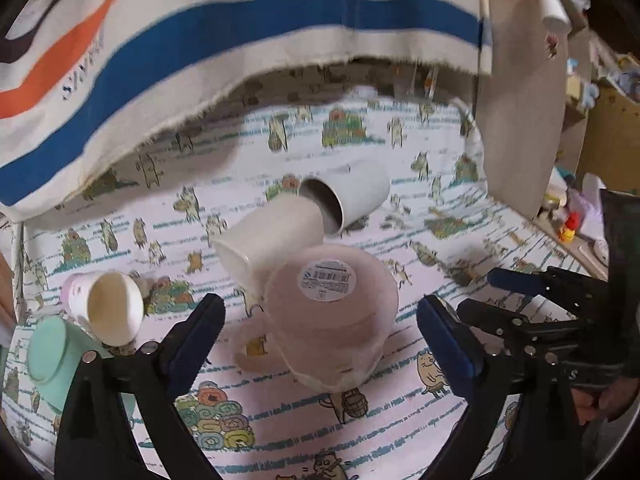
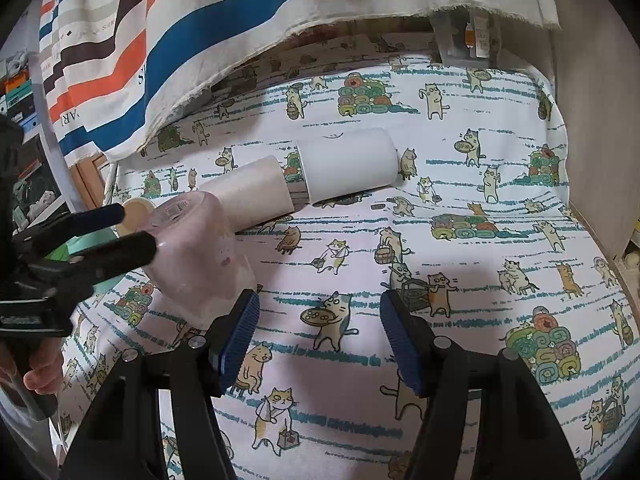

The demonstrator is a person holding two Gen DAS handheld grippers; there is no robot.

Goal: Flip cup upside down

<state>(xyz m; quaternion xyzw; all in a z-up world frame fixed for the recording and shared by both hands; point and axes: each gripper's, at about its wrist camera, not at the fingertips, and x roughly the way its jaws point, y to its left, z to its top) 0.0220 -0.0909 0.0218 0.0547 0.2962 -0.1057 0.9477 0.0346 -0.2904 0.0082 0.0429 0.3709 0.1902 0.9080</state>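
A pale pink mug [image 1: 332, 316] stands upside down on the cat-print cloth, its base with a round barcode sticker [image 1: 328, 280] facing up and its handle to the left. My left gripper [image 1: 320, 336] is open, its fingers either side of the mug without touching it. In the right wrist view the same mug [image 2: 196, 256] is at the left, with the left gripper [image 2: 116, 232] beside it. My right gripper [image 2: 318, 340] is open and empty over bare cloth, right of the mug.
A white mug [image 1: 272, 236] and a light blue cup [image 1: 352, 196] lie on their sides behind the pink mug. A small pink-and-cream cup [image 1: 108, 304] and a mint cup [image 1: 56, 356] lie at the left. A striped cloth [image 1: 200, 40] hangs over the back.
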